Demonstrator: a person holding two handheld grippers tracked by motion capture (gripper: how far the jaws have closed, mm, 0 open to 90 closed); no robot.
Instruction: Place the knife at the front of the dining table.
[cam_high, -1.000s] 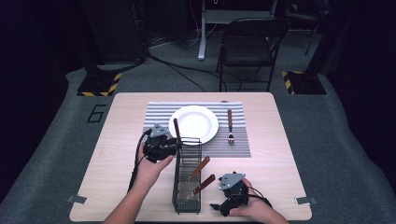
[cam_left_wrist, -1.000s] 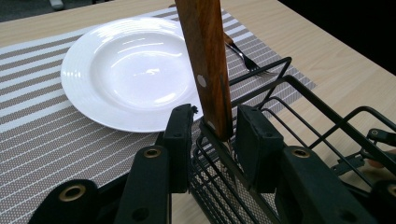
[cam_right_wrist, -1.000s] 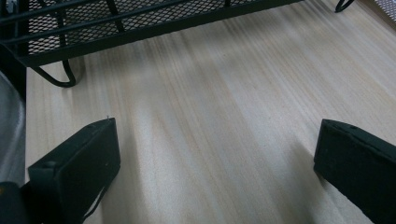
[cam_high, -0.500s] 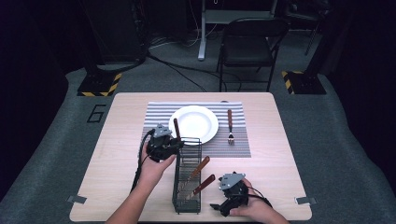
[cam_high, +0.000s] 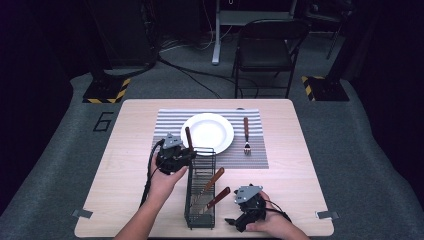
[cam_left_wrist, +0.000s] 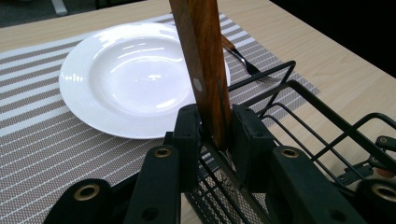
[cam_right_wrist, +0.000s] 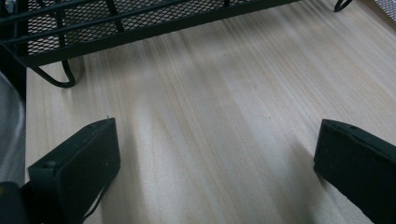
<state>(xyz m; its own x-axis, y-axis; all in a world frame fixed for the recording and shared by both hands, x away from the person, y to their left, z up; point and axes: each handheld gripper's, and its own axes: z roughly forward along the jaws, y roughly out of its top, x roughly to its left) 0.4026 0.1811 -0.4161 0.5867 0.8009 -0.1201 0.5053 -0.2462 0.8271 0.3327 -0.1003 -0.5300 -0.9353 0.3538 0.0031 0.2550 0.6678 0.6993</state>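
Little has shifted since the earlier frames — both hands sit where they were, but the left gripper (cam_high: 176, 156) has just been closing its jaws, and in the left gripper view they now pinch the wooden handle (cam_left_wrist: 201, 60) of a utensil standing in the black wire caddy (cam_high: 201, 186). Pads press it from both sides just above the caddy's rim; its lower end is hidden down in the mesh, so can't tell what kind of utensil it is.

Key relation: the handle's long axis runs near upright, tilting slightly away toward the white plate (cam_high: 207, 133), and the grip sits low on it. So the way out is prob. straight up along that axis, clear of the rim wires, before swinging over to the striped placemat (cam_high: 170, 123) at the plate's left. A fork (cam_high: 246, 136) already lies on the mat at the plate's right.

Two more wooden-handled utensils (cam_high: 214, 187) lean in the caddy nearer the person. Right gripper (cam_high: 239, 220) rests low on the table (cam_right_wrist: 201, 135) just beside the caddy's near corner, jaws wide apart w/ nothing between them — it's the nearer hand for those two.
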